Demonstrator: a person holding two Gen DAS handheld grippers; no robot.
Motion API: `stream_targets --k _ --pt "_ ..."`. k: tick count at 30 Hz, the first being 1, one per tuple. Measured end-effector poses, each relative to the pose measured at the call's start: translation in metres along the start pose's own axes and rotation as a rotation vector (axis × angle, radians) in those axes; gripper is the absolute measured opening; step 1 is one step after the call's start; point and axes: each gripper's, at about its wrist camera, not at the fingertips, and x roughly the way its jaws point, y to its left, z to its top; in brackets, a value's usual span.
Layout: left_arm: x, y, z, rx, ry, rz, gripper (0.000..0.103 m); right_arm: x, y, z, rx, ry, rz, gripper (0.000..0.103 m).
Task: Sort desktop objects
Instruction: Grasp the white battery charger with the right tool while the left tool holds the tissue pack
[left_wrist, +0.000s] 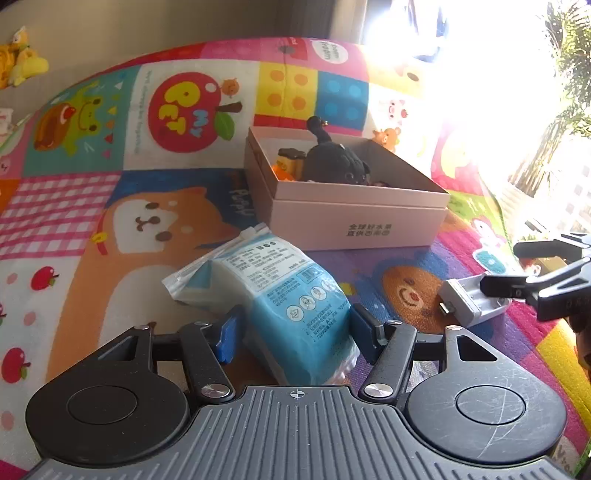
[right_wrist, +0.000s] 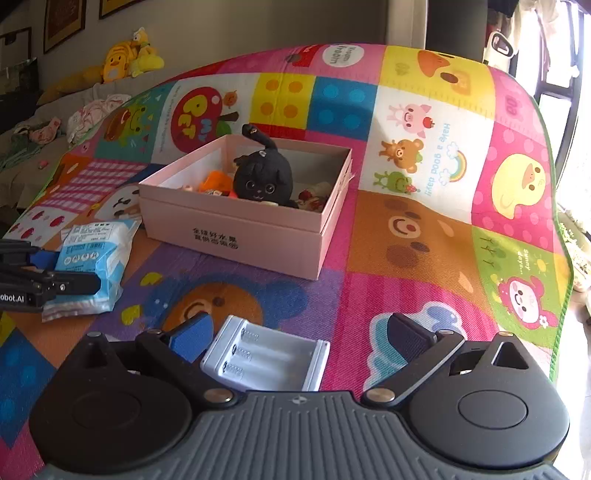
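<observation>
In the left wrist view, the left gripper (left_wrist: 291, 334) is being closed on a soft blue-and-white packet (left_wrist: 273, 291); its blue pads are pressing into the crinkled plastic on both sides, so the packet is judged to be gripped. The packet is lying on the cartoon-printed play mat (left_wrist: 92, 240), just in front of the near wall of the pink cardboard box (left_wrist: 354, 218). A black plush cat (left_wrist: 332, 158) and small orange pieces are being kept inside that box. The step in hand is judged to be the pick-up of the packet; next, a lift clear of the box wall and a release over the open box is called for, with care that the limp packet is not squeezed out of the pads.

In the right wrist view, the right gripper (right_wrist: 299, 336) is being held with jaws wide apart around a white, hard plastic battery holder (right_wrist: 266, 354), ribbed with three slots and springs. It is lying on the mat between the pads, close to the left pad and apart from the right. A closing squeeze across its rigid sides is needed before it too is carried to the box, which stands toward the middle of the mat.
</observation>
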Motion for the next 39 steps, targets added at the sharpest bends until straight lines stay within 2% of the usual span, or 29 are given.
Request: stream_targets --k 3,5,7,9,12,13,17,20,22,25,33,37,39 --pt "-0.003 0.000 0.002 -0.014 0.020 -0.023 0.071 0.010 0.017 -0.007 -0.030 0.020 -0.016 0.101" --pt "-0.003 -0.003 0.004 -0.025 0.014 -0.016 0.091 0.015 0.024 -0.008 -0.018 0.025 -0.001 0.101" --pt "0.000 -0.005 0.007 -0.038 0.003 0.013 0.096 0.016 0.030 -0.009 -0.002 0.026 0.040 0.101" --pt "0.008 -0.005 0.010 -0.058 0.010 0.026 0.096 0.013 0.037 -0.011 -0.014 0.019 0.083 0.101" --pt "0.020 -0.004 0.013 -0.070 0.023 0.055 0.095 0.010 0.044 -0.015 -0.045 0.007 0.079 0.101" --pt "0.022 -0.003 0.012 -0.064 0.025 0.068 0.093 0.010 0.042 -0.015 -0.035 0.007 0.077 0.101" --pt "0.022 0.002 0.008 -0.031 0.040 0.089 0.068 0.017 0.033 -0.014 0.019 0.048 0.076 0.103" --pt "0.017 0.002 0.003 -0.015 0.047 0.071 0.064 0.020 0.032 -0.014 0.027 0.064 0.073 0.103" --pt "0.014 -0.001 0.000 0.005 0.049 0.023 0.064 0.020 0.033 -0.014 0.021 0.062 0.071 0.103" --pt "0.014 -0.014 -0.005 0.044 0.052 -0.048 0.067 0.019 0.034 -0.015 0.022 0.061 0.060 0.103" --pt "0.016 -0.025 -0.013 0.061 0.025 -0.042 0.096 0.021 0.023 -0.014 0.091 0.068 -0.037 0.103" --pt "0.016 -0.019 -0.013 0.027 0.023 -0.046 0.097 0.017 0.024 -0.016 0.055 0.044 -0.142 0.103" --pt "0.016 -0.019 -0.014 0.025 0.020 -0.047 0.097 0.015 0.023 -0.016 0.044 0.041 -0.150 0.103"
